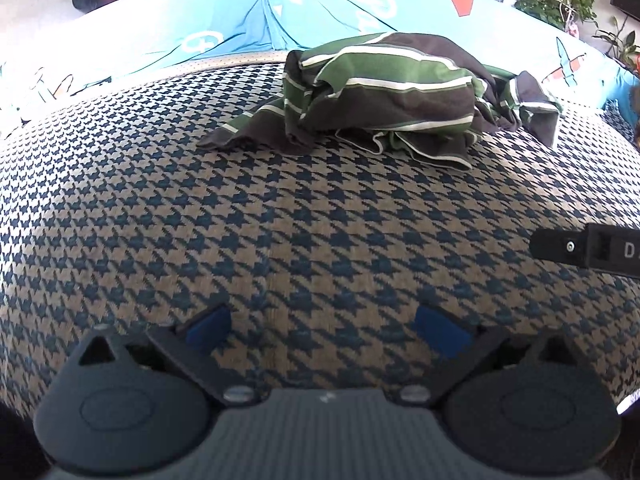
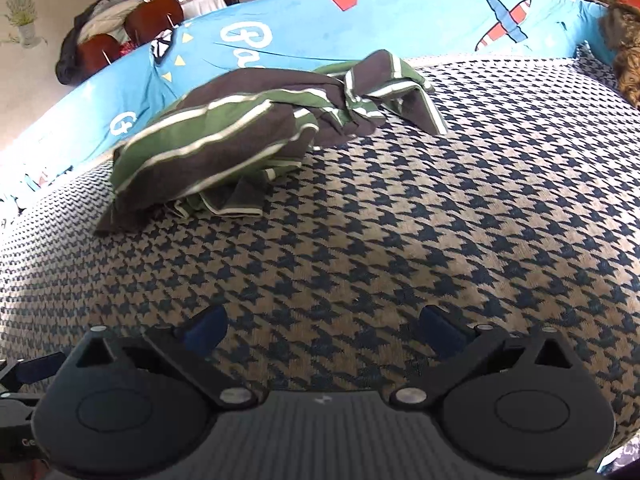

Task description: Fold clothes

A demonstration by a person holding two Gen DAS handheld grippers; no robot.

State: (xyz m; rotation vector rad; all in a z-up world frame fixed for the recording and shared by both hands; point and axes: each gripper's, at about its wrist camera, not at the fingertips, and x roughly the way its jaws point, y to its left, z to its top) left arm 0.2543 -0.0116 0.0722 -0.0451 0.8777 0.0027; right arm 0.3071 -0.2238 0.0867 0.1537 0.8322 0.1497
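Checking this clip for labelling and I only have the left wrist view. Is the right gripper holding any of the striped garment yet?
Observer: No. The right gripper is open over bare houndstooth cover, short of the striped garment.
Operator: Anything at the far right end of the cover? My view only shows a sliver there.
Observer: Something brown and furry sits by that edge; I cannot tell what.
Operator: What is past the blue sheet on the left?
Observer: Reddish-brown chairs with dark clothing draped over them.
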